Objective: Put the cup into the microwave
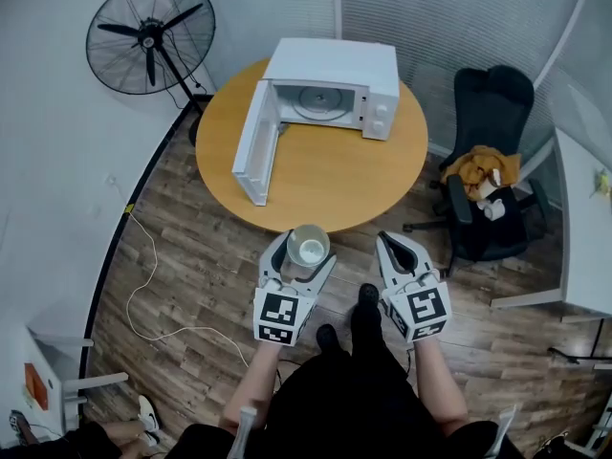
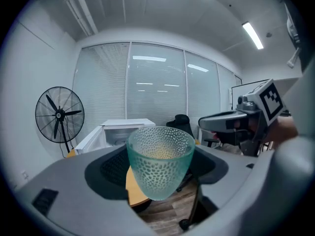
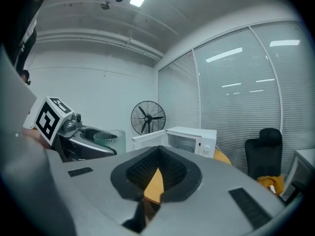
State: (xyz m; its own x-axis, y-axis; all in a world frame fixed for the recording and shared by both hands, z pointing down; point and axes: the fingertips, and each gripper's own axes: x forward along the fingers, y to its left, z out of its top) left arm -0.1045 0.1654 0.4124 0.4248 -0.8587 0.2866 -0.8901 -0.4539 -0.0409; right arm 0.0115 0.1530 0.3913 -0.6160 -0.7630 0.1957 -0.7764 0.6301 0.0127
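A clear dimpled glass cup (image 1: 308, 247) stands upright between the jaws of my left gripper (image 1: 304, 258), which is shut on it, held over the floor just off the near edge of the round wooden table (image 1: 325, 180). In the left gripper view the cup (image 2: 160, 161) fills the middle. The white microwave (image 1: 337, 89) sits at the table's far side with its door (image 1: 256, 143) swung wide open to the left and its cavity empty. My right gripper (image 1: 400, 253) hangs beside the left one, shut and holding nothing; in its own view the pads (image 3: 165, 166) nearly meet.
A black standing fan (image 1: 148, 32) is at the back left. A black office chair (image 1: 488, 161) with an orange cloth on it stands right of the table, beside a white desk (image 1: 583, 228). A white cable (image 1: 143, 285) lies on the wooden floor at the left.
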